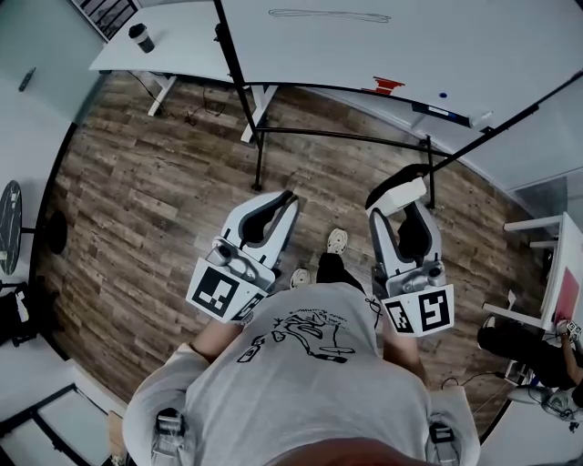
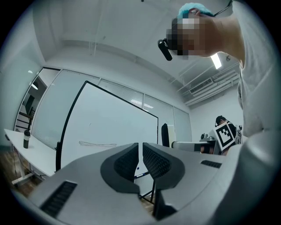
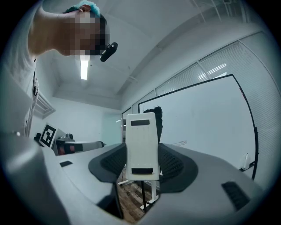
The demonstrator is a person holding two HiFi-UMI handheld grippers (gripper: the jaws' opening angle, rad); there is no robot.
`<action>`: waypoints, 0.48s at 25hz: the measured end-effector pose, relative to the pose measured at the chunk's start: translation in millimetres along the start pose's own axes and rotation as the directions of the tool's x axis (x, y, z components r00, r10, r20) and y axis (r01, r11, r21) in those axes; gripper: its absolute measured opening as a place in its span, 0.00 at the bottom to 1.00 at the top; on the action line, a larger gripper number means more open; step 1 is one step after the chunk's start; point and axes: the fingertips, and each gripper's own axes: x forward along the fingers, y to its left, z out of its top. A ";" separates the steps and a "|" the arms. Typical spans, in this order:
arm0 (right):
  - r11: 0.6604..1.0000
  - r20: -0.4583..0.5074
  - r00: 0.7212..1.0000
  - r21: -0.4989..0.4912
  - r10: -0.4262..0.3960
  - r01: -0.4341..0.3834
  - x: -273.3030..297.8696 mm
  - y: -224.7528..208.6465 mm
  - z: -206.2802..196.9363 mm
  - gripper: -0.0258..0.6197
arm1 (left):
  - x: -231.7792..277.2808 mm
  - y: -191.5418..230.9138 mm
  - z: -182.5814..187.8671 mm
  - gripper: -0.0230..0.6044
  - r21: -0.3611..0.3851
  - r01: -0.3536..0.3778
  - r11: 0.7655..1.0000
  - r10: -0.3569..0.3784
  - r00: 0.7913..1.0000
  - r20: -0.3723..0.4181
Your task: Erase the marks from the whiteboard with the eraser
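Far left, on the corner of a white surface (image 1: 182, 45): a dark cup (image 1: 141, 36), well apart from the work. Next, left claw (image 1: 271, 207), drawn together on nothing, held low over the wood floor (image 1: 137, 200), probably parked as the spare. Up ahead, whiteboard (image 1: 410, 45) on a black stand (image 1: 259, 136), with a long thin looped mark (image 1: 330, 15) near its top edge, not yet wiped. Further right, right claw (image 3: 141, 161) clamped on the white eraser (image 3: 141, 136), held upright and aimed boardward, likely readied for the reach. On the tray (image 1: 437, 111) along the board's bottom edge, something red (image 1: 386, 86), perhaps a cap or marker, too small to tell. Between claws and board, only the stand's legs in the way. Far right, another person (image 1: 537, 350), clear of the reach.
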 end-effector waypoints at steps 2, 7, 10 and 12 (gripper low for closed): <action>1.000 0.002 1.000 -0.003 0.003 -0.003 3.5 -4.2 1.0 0.40 | 5.6 1.7 1.9 0.11 0.006 0.002 1.000 -0.002 1.000 0.005; 1.000 0.011 1.000 -0.009 0.007 -0.007 11.3 -28.1 4.0 0.40 | 30.9 2.8 3.6 0.11 0.023 0.004 1.000 -0.004 1.000 0.008; 1.000 0.014 1.000 -0.017 0.009 -0.009 18.8 -46.0 4.5 0.40 | 52.2 4.2 -1.1 0.11 0.026 0.010 1.000 -0.010 1.000 0.000; 1.000 0.018 1.000 -0.020 0.008 -0.008 23.6 -59.8 4.6 0.40 | 67.8 4.0 -4.2 0.11 0.022 0.013 1.000 -0.013 1.000 -0.001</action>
